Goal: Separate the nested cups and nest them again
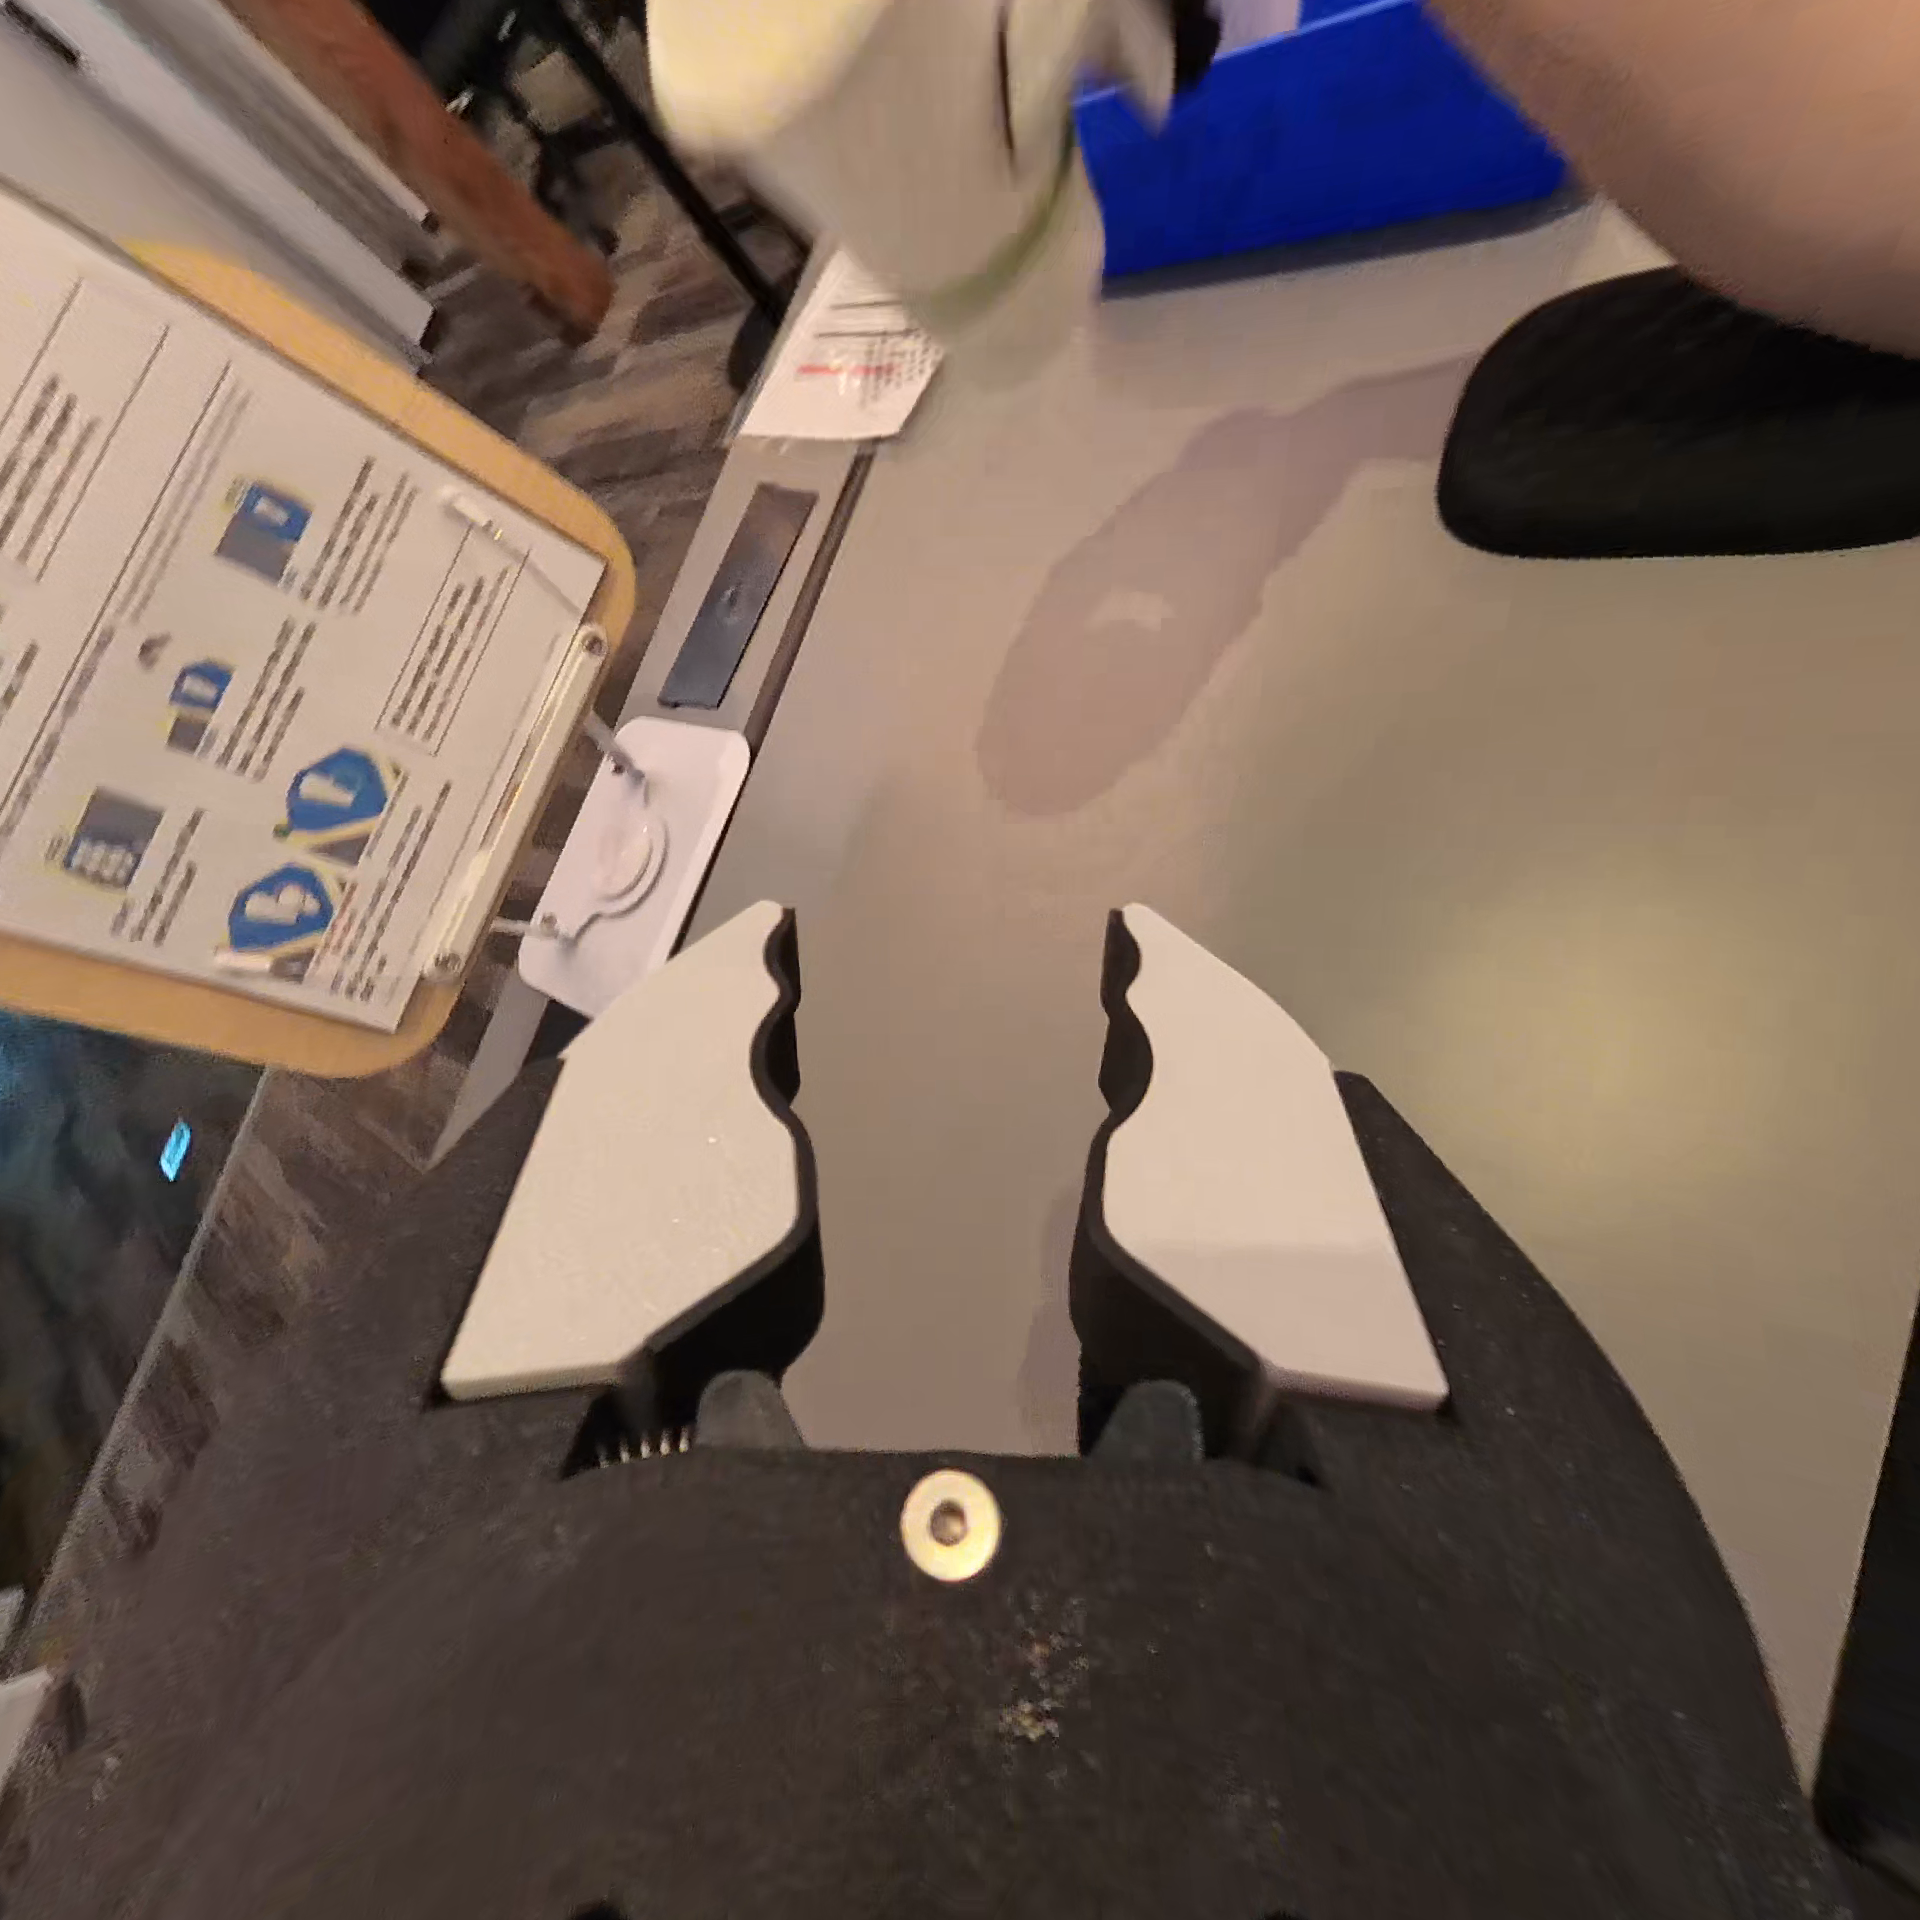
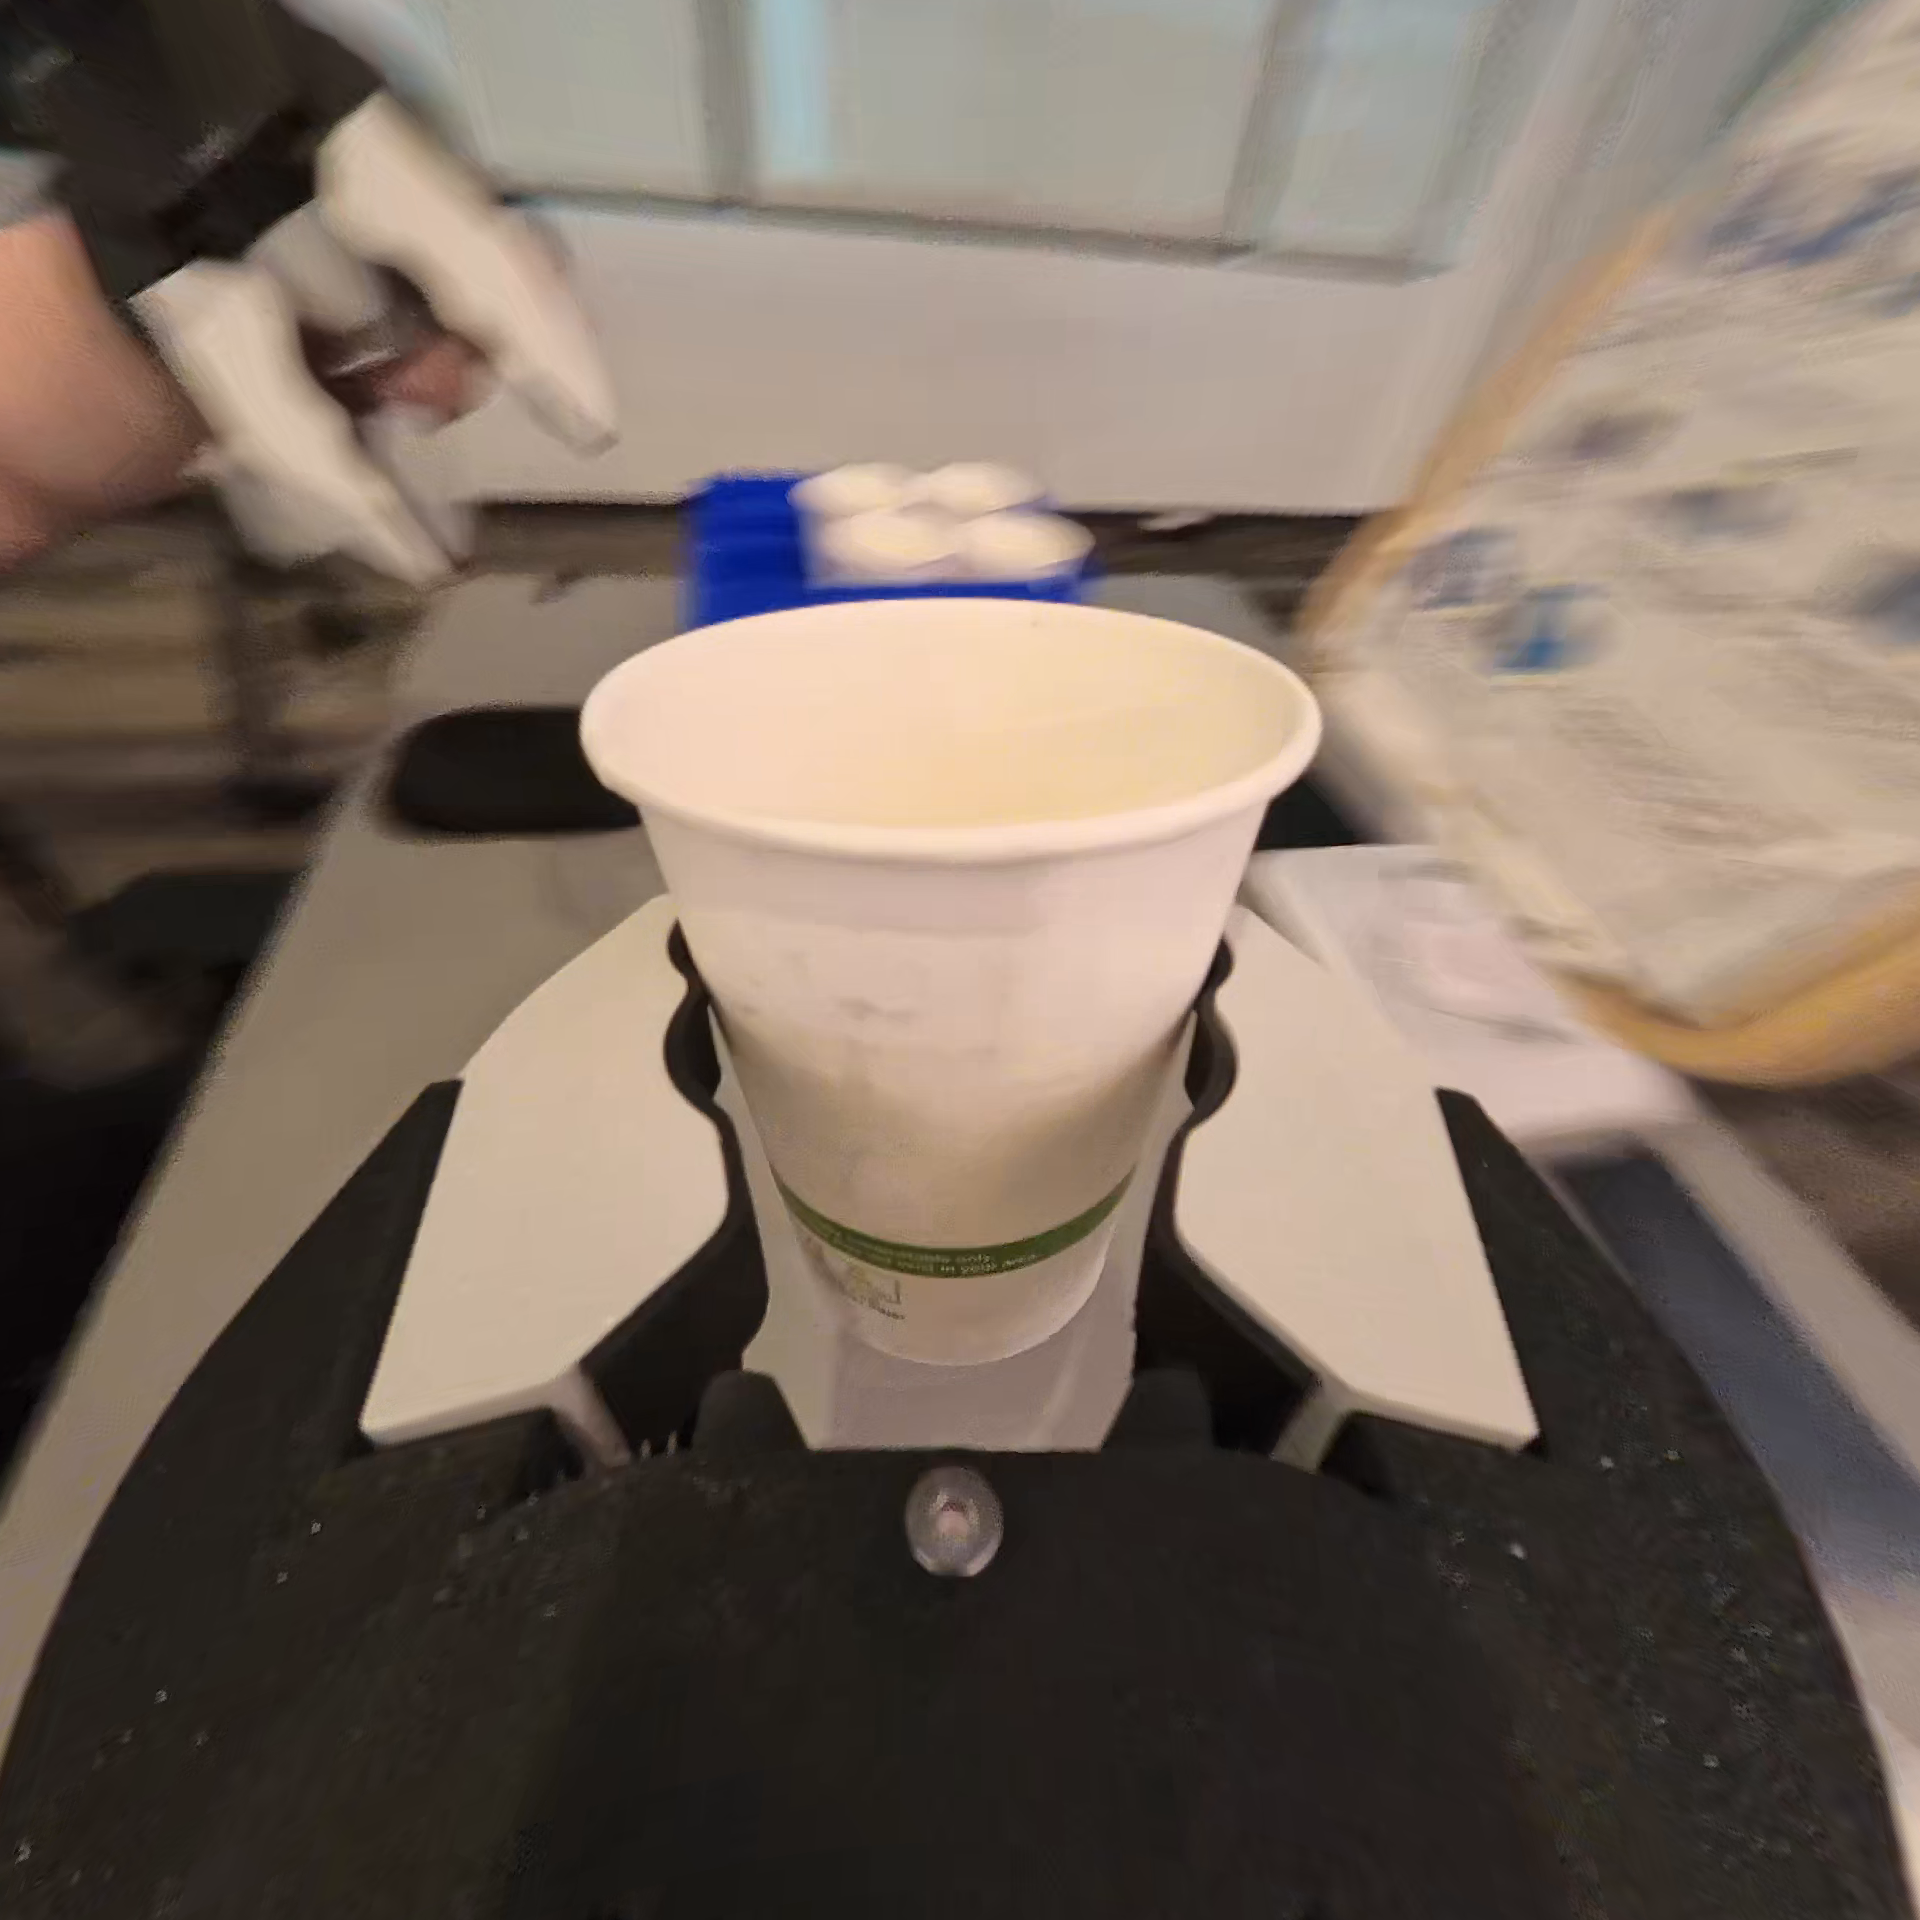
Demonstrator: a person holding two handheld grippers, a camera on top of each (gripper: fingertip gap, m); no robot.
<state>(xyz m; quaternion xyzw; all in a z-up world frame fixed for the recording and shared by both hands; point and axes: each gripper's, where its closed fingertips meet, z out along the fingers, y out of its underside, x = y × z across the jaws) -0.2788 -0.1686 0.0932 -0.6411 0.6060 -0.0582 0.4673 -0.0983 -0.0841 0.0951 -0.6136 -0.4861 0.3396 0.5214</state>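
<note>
My right hand-held gripper (image 2: 951, 1039) is clamped on a white paper cup with a green band near its base (image 2: 945, 987). The cup stands upright between the two pale fingers (image 2: 561, 1195), gripped on its lower wall, with its open mouth rising above the fingertips and its base hanging clear above the pale grey table (image 2: 343, 997). Inside, the cup looks cream-coloured; I cannot tell whether a second cup sits nested in it.

My left hand-held gripper (image 1: 951, 925) holds nothing. Its jaws stand moderately apart, with only bare table showing between them. In the left wrist view the same cup (image 1: 883, 135) appears blurred at the top edge, above the far part of the table.

Toward the far edge of the table sits a blue plastic bin (image 2: 727, 561) with several white cups standing in it (image 2: 935, 520). A black padded rest (image 2: 509, 769) lies on the table to the left of the held cup. A tan-rimmed board carrying a printed sheet with blue pictures (image 1: 260, 644) stands at the table's edge, on my left gripper's left side, fixed to a white mount (image 1: 644, 852). A loose printed paper (image 1: 842, 364) lies at that same edge farther along.

In the right wrist view, my left gripper (image 2: 478, 416) shows blurred at the upper left.
</note>
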